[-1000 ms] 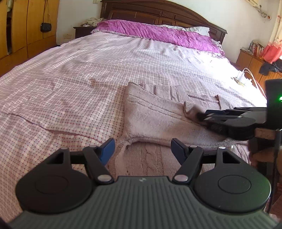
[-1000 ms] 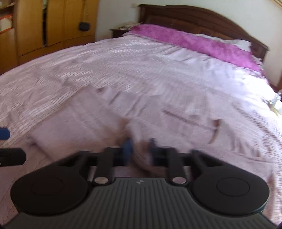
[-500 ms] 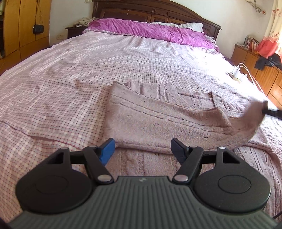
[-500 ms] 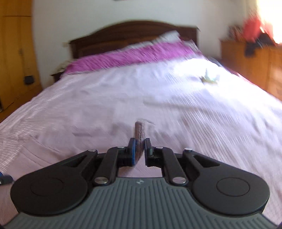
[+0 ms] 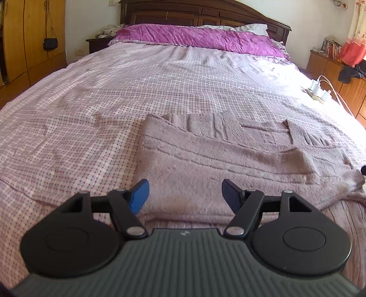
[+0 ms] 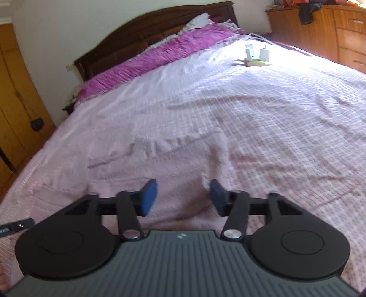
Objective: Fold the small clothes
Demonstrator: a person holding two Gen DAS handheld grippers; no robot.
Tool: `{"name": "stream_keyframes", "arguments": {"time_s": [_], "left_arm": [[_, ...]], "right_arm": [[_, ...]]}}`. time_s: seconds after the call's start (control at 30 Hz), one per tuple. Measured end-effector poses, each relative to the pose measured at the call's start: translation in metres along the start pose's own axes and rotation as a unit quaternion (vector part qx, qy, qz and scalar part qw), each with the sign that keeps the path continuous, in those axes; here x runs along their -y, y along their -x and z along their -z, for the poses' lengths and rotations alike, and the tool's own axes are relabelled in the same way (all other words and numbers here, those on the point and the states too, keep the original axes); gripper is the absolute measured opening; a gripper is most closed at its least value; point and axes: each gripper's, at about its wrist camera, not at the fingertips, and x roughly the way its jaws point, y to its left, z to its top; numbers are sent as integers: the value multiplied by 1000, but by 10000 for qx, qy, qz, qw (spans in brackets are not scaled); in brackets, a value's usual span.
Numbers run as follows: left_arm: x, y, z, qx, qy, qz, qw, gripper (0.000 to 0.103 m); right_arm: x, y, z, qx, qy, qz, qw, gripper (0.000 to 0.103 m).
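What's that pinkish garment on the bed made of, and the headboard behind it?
The garment looks like a soft, fuzzy knit, perhaps wool or acrylic: raised ribs and cable patterns show. The headboard seems to be dark, polished wood with carved panels.

The right gripper, clamped on a sleeve of the knit sweater half a second ago, now stands with jaws apart and empty. The sleeve now lies flat across the sweater toward 3 o'clock.
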Motion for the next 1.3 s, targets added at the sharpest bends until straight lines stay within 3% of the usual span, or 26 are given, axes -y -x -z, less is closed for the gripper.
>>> {"name": "stream_keyframes", "arguments": {"time_s": [0.17, 0.3, 0.37, 0.4, 0.47, 0.53, 0.6, 0.7, 0.77, 0.9, 0.93, 1.03, 1.3], "left_arm": [[2, -7, -6, 37, -28, 12, 10000, 71], [5, -14, -8, 69, -35, 69, 9999, 71], [7, -18, -8, 88, -44, 86, 9999, 71], [7, -21, -8, 81, -53, 79, 9999, 71], [8, -26, -7, 77, -92, 46, 9999, 71], [9, -31, -5, 109, -167, -34, 9998, 72], [12, -37, -4, 105, -253, -152, 9995, 72], [14, -46, 0, 117, -386, -305, 9987, 73], [15, -48, 3, 148, -474, -343, 9982, 75], [11, -40, 0, 105, -452, -330, 9984, 74], [11, -36, 0, 95, -432, -335, 9985, 74], [9, -16, 1, 131, -405, -360, 9984, 74], [14, 51, 18, 267, -547, -400, 9973, 74]], "right_arm": [[-7, -35, -14, -96, 367, 95, 9992, 65], [-8, -75, -11, -595, 617, 398, 9955, 65], [-14, -76, -4, -531, 934, 441, 9932, 45], [-17, -73, -3, -511, 1046, 366, 9925, 18], [-23, -59, -4, -231, 1210, 344, 9918, 16], [-28, -48, -5, 146, 1474, 646, 9869, 16], [-23, -50, -8, 76, 1418, 720, 9872, 16], [-7, -73, 0, -392, 1269, 825, 9877, 18], [-2, -76, 7, -233, 1257, 751, 9889, 22], [-1, -65, 3, -212, 996, 681, 9925, 47], [-1, -59, 2, -215, 933, 625, 9934, 55], [-4, -34, 2, -81, 831, 448, 9955, 66], [-24, 55, 13, 193, 1104, -143, 9936, 74]]}}
